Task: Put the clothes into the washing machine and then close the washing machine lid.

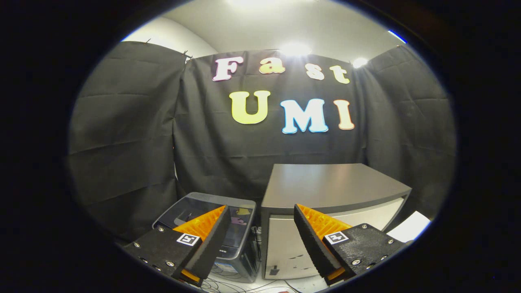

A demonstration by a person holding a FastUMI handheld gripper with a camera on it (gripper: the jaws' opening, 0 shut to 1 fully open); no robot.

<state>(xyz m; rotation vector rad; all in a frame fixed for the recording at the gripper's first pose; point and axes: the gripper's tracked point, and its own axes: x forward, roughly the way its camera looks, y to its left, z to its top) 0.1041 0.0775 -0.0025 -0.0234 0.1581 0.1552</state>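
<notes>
**Hand-held gripper hanging spread above the washing machine and cabinet**

The hand-held gripper is hanging in the air with its two fingers spread wide apart, nothing lying between them and nothing touching either pad. It is looking forward and slightly down at two units standing side by side against the black cloth wall of the booth.

Beyond the left finger, the washing machine is sitting low on the floor, a small dark top-loading unit. Its lid is looking glossy and dark, reflecting the booth, and appears to be lying flat on top; whether it is fully closed is hard to tell. The left finger is covering part of it.

Just beside the washing machine, beyond the right finger, a taller grey cabinet is standing with a flat bare top and a pale front panel. Some thin cables are trailing on the pale floor in front of the two units. A white sheet is lying to the cabinet's right.
</notes>
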